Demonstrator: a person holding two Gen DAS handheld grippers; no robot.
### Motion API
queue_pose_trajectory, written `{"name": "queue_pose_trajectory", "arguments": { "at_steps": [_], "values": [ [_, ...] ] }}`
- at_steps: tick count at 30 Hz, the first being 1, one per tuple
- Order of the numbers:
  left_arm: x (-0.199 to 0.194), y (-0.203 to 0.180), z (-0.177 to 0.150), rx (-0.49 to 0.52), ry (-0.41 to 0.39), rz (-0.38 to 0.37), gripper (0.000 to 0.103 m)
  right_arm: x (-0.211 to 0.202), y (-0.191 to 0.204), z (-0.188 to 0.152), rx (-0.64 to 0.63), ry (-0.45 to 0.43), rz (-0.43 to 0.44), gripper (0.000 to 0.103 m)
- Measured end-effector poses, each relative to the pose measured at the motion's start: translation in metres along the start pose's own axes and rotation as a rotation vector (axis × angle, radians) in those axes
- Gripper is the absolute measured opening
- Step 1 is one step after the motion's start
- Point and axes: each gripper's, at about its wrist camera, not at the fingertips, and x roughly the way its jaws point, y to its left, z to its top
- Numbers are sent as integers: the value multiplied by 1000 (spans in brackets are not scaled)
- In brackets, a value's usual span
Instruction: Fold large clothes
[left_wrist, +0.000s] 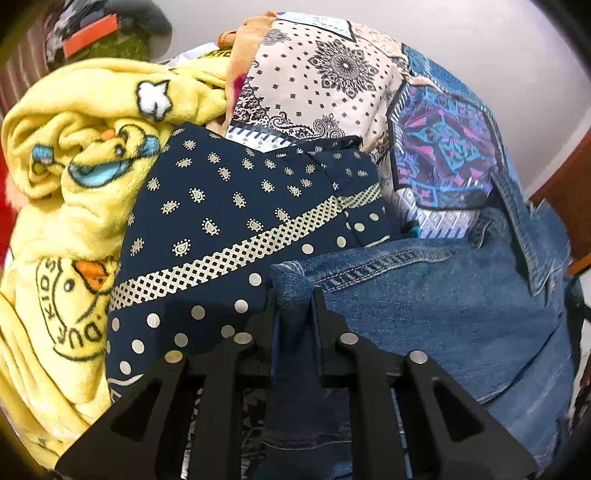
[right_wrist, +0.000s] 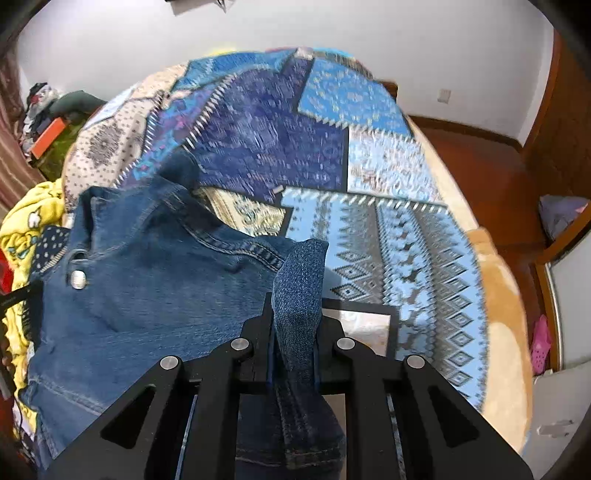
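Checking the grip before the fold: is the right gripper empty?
No, the right gripper is shut on a fold of the denim jacket, which bulges up between its fingers.

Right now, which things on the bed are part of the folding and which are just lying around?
Part of the job:
denim jacket
left gripper, shut on its cloth
right gripper, shut on its cloth

Just lying about:
yellow duck blanket
navy patterned cloth
patchwork bedspread
pink shoes

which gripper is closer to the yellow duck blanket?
Left. The left gripper, jaws shut on the denim jacket, sits beside the yellow duck blanket. The right gripper grips denim farther off, blanket at far edge.
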Motion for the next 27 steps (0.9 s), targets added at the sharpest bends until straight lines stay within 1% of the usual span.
{"name": "queue_pose_trajectory", "arguments": {
  "at_steps": [1,2,3,4,5,6,8,11,12,13,14,16,18,20,21,22,24,27],
  "values": [
    [1,-2,-1,15,0,23,24,4,-2,-3,0,10,-4,17],
    [1,-3,-2,27,-4,50,27,7,-3,-7,-4,20,-22,20],
    [0,-2,-3,29,-7,63,35,7,-3,-9,-6,22,-35,26],
    [-2,-2,-5,33,-11,85,41,6,-4,-10,-5,18,-41,30],
    [-3,-2,-6,39,-9,94,44,4,-6,-12,-2,19,-59,36],
    [-5,-2,-6,48,-4,102,46,1,-7,-13,-2,33,-79,50],
    [-15,-2,-7,54,-2,112,46,-5,-7,-11,-14,62,-96,62],
    [-39,-2,-9,39,-18,83,47,-28,-1,-13,-52,57,-104,62],
    [-49,-3,-9,40,-29,73,50,-35,1,-14,-59,49,-107,63],
    [-62,-4,-10,48,-45,73,56,-47,4,-16,-69,36,-105,63],
    [-72,-7,-10,60,-60,79,60,-58,7,-18,-78,26,-100,64],
    [-102,-11,-14,93,-110,105,70,-82,14,-24,-90,3,-82,68],
    [-127,-15,-19,114,-136,113,75,-106,21,-32,-106,-23,-57,82],
    [-149,-17,-26,129,-152,105,82,-129,27,-42,-122,-55,-43,85],
    [-160,-18,-31,137,-161,101,86,-139,30,-47,-127,-67,-35,86],
    [-171,-19,-39,147,-173,95,88,-145,33,-51,-129,-73,-30,86],
    [-191,-22,-58,165,-191,68,90,-164,36,-65,-125,-86,-10,88],
    [-207,-26,-87,194,-181,34,91,-182,39,-86,-121,-99,19,89]
  ]
}}
